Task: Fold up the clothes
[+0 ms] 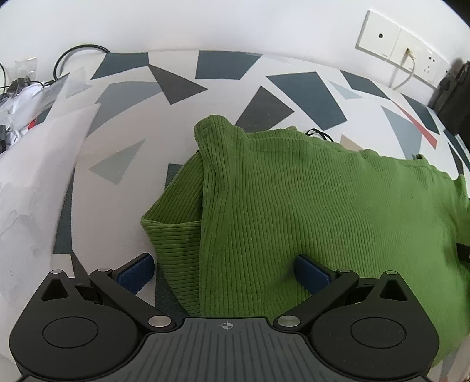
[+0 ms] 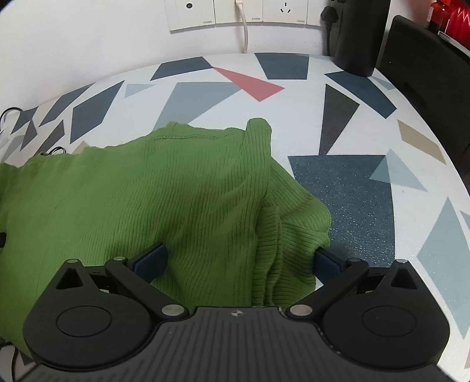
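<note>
On the patterned table [image 1: 164,152] lay a green ribbed top [image 1: 308,205], spread flat across the middle, with its sleeves folded in over the body.

From the left wrist view, the left gripper [image 1: 224,271] stood wide, its two blue pads [image 1: 136,273] well apart. Its left pad was over bare table just beside the top's near-left edge; its right pad lay over the fabric. No cloth was pinched between them. A folded sleeve showed at the left side of the top, its ribs running crosswise. White paper [image 1: 38,164] lay at the left, with cables [image 1: 73,55] at the far left. Wall sockets [image 1: 402,50] sat at the far right.

From the right wrist view, the right gripper [image 2: 241,260] was likewise wide apart. Its left pad [image 2: 152,260] rested over the top [image 2: 147,191]; its right pad sat at the folded sleeve's right edge, partly hidden by cloth. Whether either pad touched the fabric could not be told. A black bag [image 2: 361,35] stood at the far right against the wall, under the sockets [image 2: 238,13].
</note>
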